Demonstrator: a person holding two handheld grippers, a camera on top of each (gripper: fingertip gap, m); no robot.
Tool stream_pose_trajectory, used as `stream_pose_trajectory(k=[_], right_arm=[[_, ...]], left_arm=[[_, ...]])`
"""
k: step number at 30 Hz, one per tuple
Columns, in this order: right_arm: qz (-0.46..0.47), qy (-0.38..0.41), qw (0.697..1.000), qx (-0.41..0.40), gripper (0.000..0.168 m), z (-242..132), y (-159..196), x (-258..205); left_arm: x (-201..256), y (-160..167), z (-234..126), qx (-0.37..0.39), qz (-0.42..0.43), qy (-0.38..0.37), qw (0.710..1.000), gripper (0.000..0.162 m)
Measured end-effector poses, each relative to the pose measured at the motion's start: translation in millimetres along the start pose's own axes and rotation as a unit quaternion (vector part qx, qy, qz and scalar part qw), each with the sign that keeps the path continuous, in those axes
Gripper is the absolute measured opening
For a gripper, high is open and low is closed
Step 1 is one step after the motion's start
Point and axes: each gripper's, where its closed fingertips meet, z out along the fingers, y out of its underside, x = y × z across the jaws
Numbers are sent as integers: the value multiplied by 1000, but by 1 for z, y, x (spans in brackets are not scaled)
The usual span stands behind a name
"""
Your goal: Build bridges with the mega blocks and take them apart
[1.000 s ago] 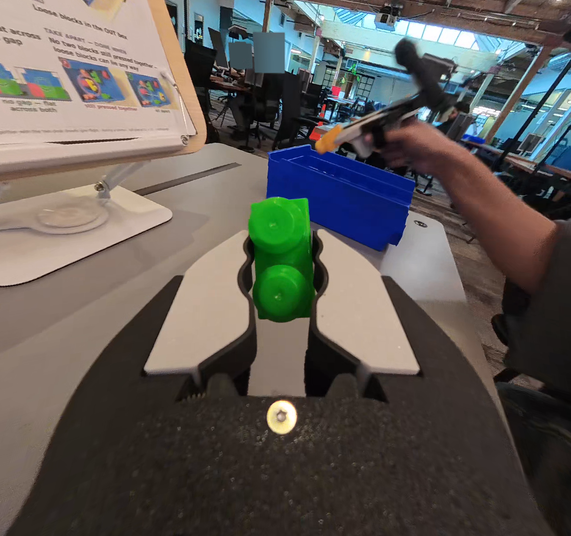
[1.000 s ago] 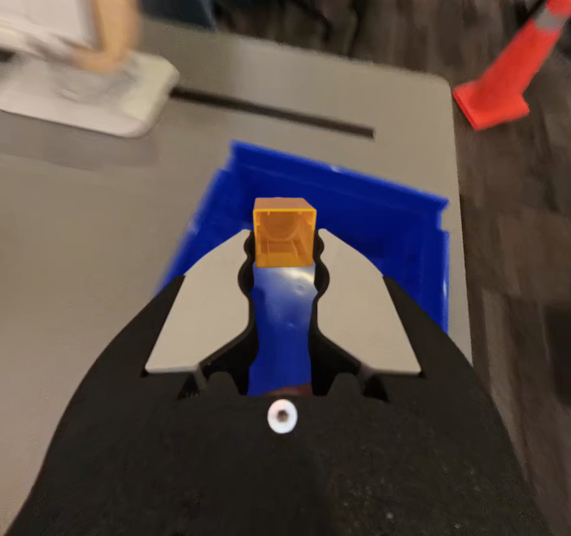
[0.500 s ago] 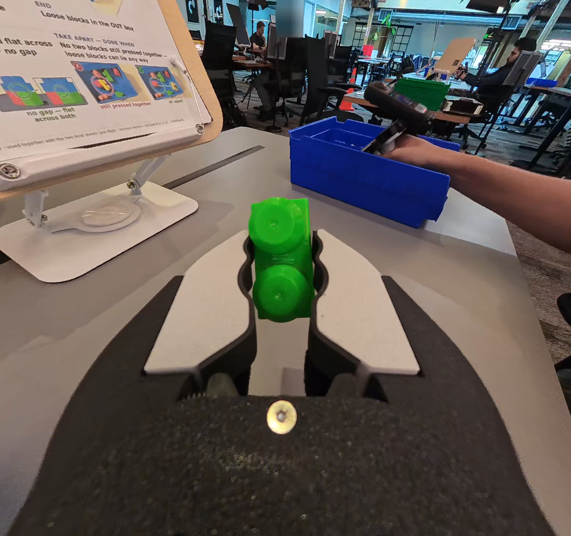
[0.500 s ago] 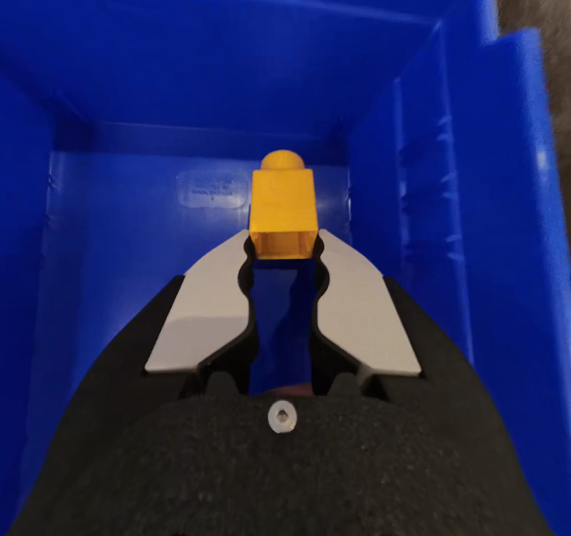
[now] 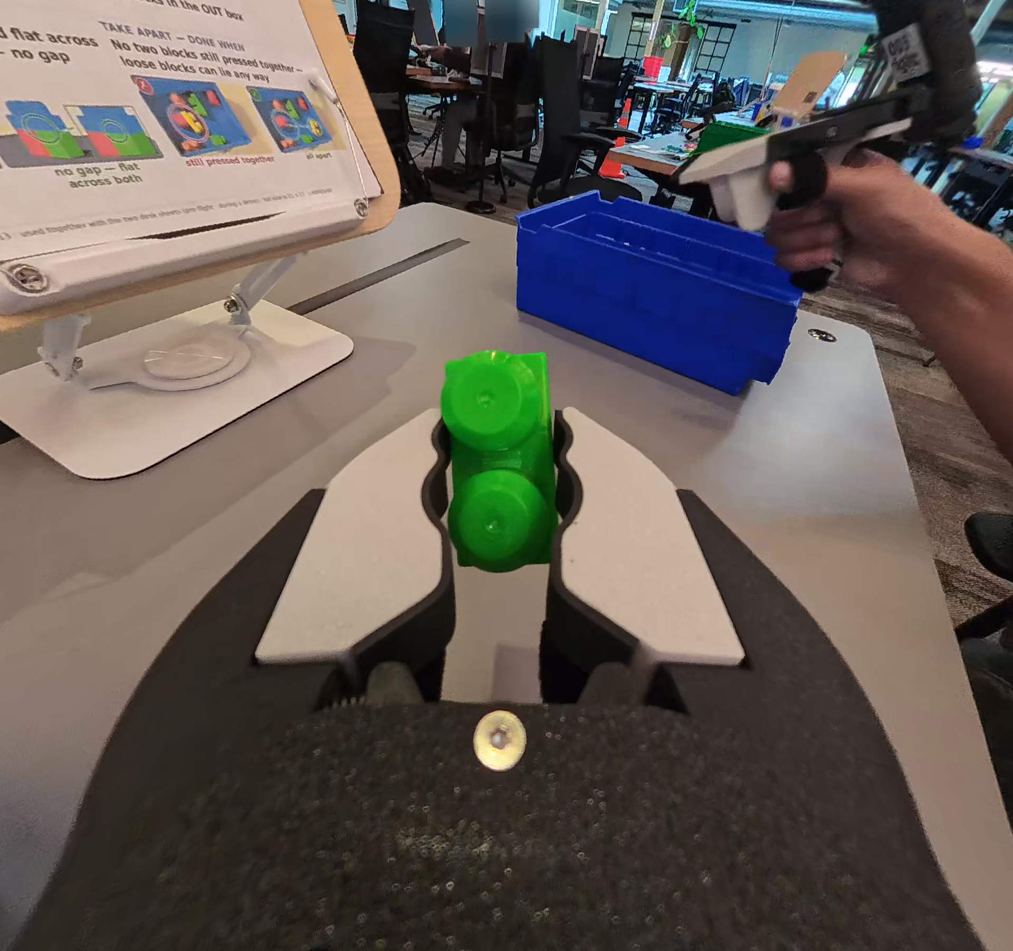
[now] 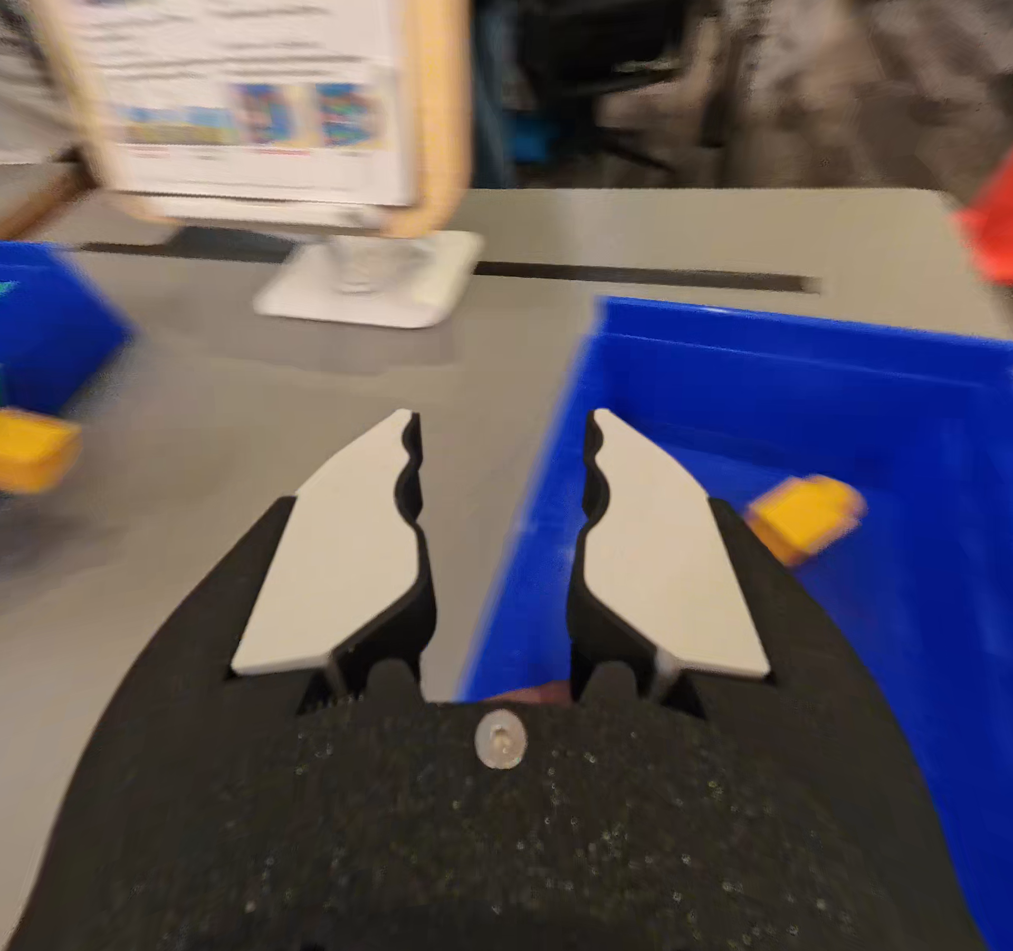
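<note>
Two handheld grippers work over a grey table [image 5: 822, 513]. On it, in order of size: a sheet of printed instructions on a white stand [image 5: 164, 371], a blue bin [image 5: 647, 294] to the right, and the blocks. An orange block [image 6: 803, 516] lies inside the bin; another orange block [image 6: 33, 456], blurred, shows at the far left. The left gripper [image 5: 499, 459] is clamped on a green two-stud block [image 5: 496, 464], studs facing the camera. The right gripper [image 6: 501, 426] — held above the bin's near corner — has its fingers spread, holding nothing.
</note>
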Motion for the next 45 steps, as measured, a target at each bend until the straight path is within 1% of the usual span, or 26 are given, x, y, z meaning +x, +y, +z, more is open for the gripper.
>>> stream_pose_trajectory(k=[2, 4, 5, 7, 8, 11, 14, 16, 17, 18, 20, 24, 27, 30, 33, 36, 38, 40, 43, 45], right_arm=[[-15, -133, 991, -19, 61, 6, 3, -72], [-47, -257, 964, -45, 60, 11, 17, -141], [-70, -309, 947, -57, 61, 13, 28, -172], [-115, -374, 918, -71, 61, 22, 49, -220], [-138, -398, 904, -77, 62, 26, 59, -239], [-169, -428, 884, -84, 63, 38, 72, -274], [-182, -453, 868, -94, 64, 42, 76, -296], [-185, -476, 854, -102, 61, 39, 78, -307], [-189, -476, 851, -114, 60, 41, 81, -309], [-196, -479, 847, -120, 57, 42, 85, -311], [-204, -492, 837, -126, 42, 42, 92, -314], [-222, -504, 826, -118, 37, 37, 98, -306], [-236, -491, 830, -119, 36, 36, 103, -292], [-260, -443, 844, -153, 36, 43, 117, -255], [-283, -380, 864, -170, 36, 37, 118, -221], [-289, -310, 893, -150, 36, 21, 94, -195], [-298, -252, 911, -134, 36, 7, 75, -174], [-287, -181, 935, -102, 37, -8, 46, -144], [-238, -51, 967, -71, 37, -34, 0, -78], [-165, 9, 983, -74, 37, -49, -22, -31]], left_arm=[[2, -4, -1, 3, -2, 7, 1000, 35], [7, -8, -2, 3, 4, 17, 1000, 35], [11, -10, -3, 4, 8, 23, 1000, 35], [19, -14, -4, 5, 8, 41, 999, 35], [24, -16, -4, 6, 4, 55, 998, 35], [39, -18, -7, 4, 0, 100, 995, 35], [51, -18, -12, 0, -5, 143, 990, 35], [52, -18, -14, 3, -11, 151, 988, 35], [51, -18, -15, 5, -14, 153, 988, 35], [51, -18, -16, 7, -18, 160, 987, 35], [53, -20, -19, 11, -21, 173, 985, 35], [57, -11, -21, -28, 5, 177, 984, 35], [59, -5, -18, -69, 33, 159, 984, 34], [47, -6, -17, -83, 81, 96, 989, 35], [32, -14, -27, -79, 91, 59, 991, 35], [24, -16, -31, -76, 106, 32, 991, 35], [25, -16, -29, -75, 104, 32, 991, 35], [31, -18, -27, -68, 99, 42, 992, 35], [36, -21, -24, -60, 99, 45, 992, 35], [38, -21, -22, -59, 95, 48, 993, 35]])
